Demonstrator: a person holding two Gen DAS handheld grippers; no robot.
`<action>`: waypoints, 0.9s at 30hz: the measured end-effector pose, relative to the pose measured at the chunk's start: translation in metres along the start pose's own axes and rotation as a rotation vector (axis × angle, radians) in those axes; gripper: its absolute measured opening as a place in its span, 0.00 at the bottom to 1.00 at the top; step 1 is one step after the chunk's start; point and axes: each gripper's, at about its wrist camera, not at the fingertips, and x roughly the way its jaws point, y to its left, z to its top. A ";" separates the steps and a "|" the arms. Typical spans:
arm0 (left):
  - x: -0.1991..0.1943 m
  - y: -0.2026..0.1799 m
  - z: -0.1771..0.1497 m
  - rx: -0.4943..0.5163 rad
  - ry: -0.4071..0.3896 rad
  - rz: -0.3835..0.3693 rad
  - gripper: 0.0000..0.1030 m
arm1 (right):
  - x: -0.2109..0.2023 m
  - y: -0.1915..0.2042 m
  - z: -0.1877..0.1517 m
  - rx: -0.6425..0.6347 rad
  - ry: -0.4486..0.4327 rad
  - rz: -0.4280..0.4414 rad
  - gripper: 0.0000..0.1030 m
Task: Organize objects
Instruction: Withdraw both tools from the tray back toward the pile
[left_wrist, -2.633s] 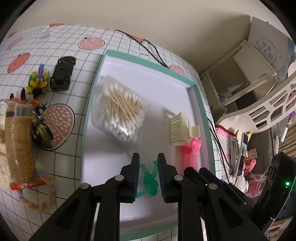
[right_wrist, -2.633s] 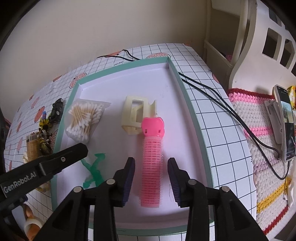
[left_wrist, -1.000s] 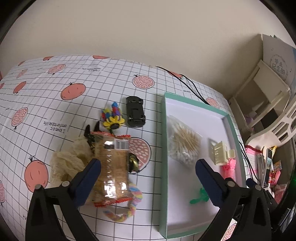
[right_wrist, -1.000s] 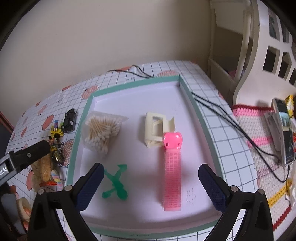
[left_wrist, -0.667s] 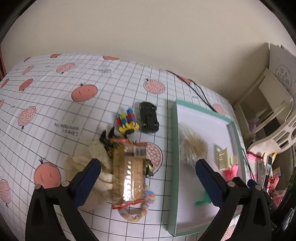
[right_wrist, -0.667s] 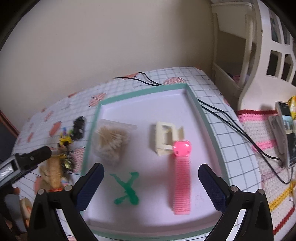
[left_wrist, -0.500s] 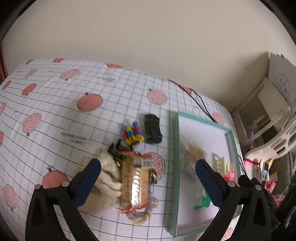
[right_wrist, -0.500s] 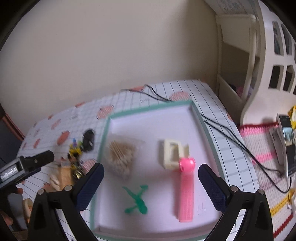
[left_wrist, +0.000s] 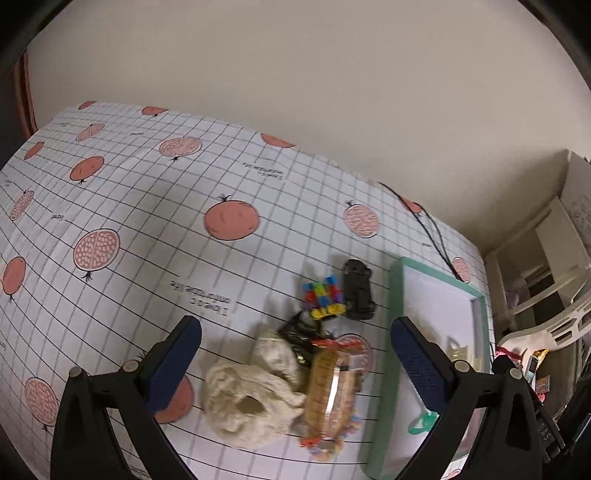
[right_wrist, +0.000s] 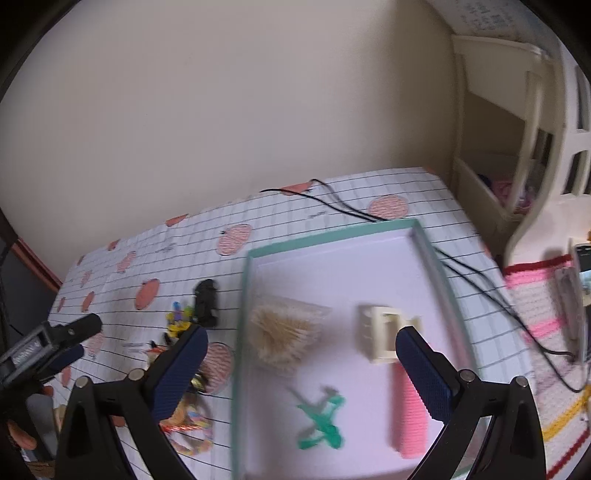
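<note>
While both claws hang above the desk (left_wrist: 155, 206) with jaws spread wide and nothing between them, the left claw (left_wrist: 295, 363) frames the loose pile at lower centre of its view and the right claw (right_wrist: 301, 365) frames the tray (right_wrist: 332, 230) at lower centre-right of its own.

Four things lie in the tray: one bag of swabs (right_wrist: 284, 334), one cream clip (right_wrist: 382, 332), one pink roller (right_wrist: 408, 417) just below the clip, and one green figure (right_wrist: 321, 417) at the bottom, apart from the rest.

Outside it, left of the tray rim, the left view shows one black car (left_wrist: 358, 295) beside one multicoloured block toy (left_wrist: 323, 299). Below them, bunched and touching, sit one cream cloth (left_wrist: 251, 398), one clear packet (left_wrist: 332, 391) with a brown filling, one dark crumpled item (left_wrist: 301, 330) and one pastel ring (left_wrist: 332, 446) under the packet.

Two black cables (right_wrist: 347, 208) run off the far edge of the desk.

Small writing is printed on the checked cover (left_wrist: 201, 291), upside down and too blurred to read; the label on the left claw's body in the right view is also illegible.
</note>
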 end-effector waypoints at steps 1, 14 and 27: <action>0.002 0.004 0.002 -0.004 0.006 0.005 0.99 | 0.004 0.007 0.000 -0.013 0.008 0.007 1.00; 0.019 0.064 0.012 -0.112 0.095 0.038 0.99 | 0.045 0.073 -0.017 -0.133 0.103 0.081 1.00; 0.039 0.081 -0.007 -0.199 0.193 0.021 0.99 | 0.071 0.115 -0.047 -0.170 0.233 0.127 0.88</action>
